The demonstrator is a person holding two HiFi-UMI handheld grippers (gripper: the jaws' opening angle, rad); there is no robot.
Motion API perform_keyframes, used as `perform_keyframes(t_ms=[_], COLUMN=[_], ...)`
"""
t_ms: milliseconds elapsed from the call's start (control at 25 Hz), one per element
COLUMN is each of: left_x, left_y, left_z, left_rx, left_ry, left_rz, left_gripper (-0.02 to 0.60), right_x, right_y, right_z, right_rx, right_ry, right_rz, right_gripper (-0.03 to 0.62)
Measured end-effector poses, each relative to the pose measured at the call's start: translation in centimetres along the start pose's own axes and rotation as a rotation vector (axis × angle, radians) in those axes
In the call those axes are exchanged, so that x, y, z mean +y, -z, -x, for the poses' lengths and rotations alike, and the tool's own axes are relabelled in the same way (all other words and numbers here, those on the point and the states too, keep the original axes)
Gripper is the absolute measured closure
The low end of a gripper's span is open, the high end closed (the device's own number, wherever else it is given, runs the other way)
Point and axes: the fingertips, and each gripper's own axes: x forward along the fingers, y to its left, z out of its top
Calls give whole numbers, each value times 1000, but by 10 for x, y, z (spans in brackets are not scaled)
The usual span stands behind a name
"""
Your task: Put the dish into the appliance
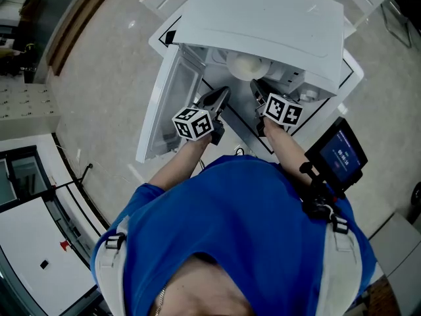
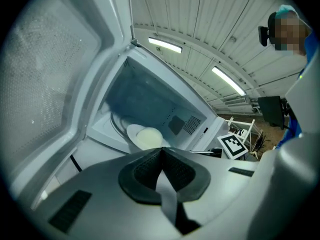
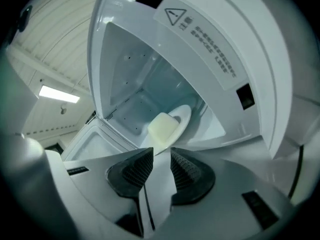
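A white microwave stands with its door swung open to the left. Inside it lies the dish, a white plate carrying a pale yellow block; it also shows as the dish in the left gripper view. My right gripper is at the cavity mouth, its jaws a narrow gap apart and closed on the plate's near rim. My left gripper hovers beside it in front of the opening, shut and empty.
The open door's inner face rises close on the left of the left gripper. The microwave's top panel overhangs the cavity. A black screen on a mount sits at the right, near the person's arm. Tiled floor surrounds the appliance.
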Motion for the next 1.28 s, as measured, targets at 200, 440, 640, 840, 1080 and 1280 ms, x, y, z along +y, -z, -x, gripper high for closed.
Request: perform_keyframes(t_ms=[200, 440, 640, 840, 1080, 1280], left_x=[8, 12, 19, 26, 33, 37], left_y=[1, 3, 4, -1, -4, -2], left_z=[-13, -18, -23, -36, -47, -52], left_rx=[29, 56, 71, 82, 103, 119], left_ry=[-19, -35, -46, -53, -64, -68], left_rz=[-63, -99, -114, -130, -142, -136], left_gripper=[575, 575, 575, 575, 575, 575], right_x=[-2, 2, 1, -2, -1, -2], right_y=[1, 0, -2, -5, -9, -13], right_z=[1, 5, -1, -5, -6, -7], right_rx=[27, 35, 39, 40, 44, 46], right_ry=[53, 94, 110, 121, 133, 142], right_rz=[181, 340, 364, 377, 410, 422], right_gripper=[499, 499, 499, 499, 499, 499])
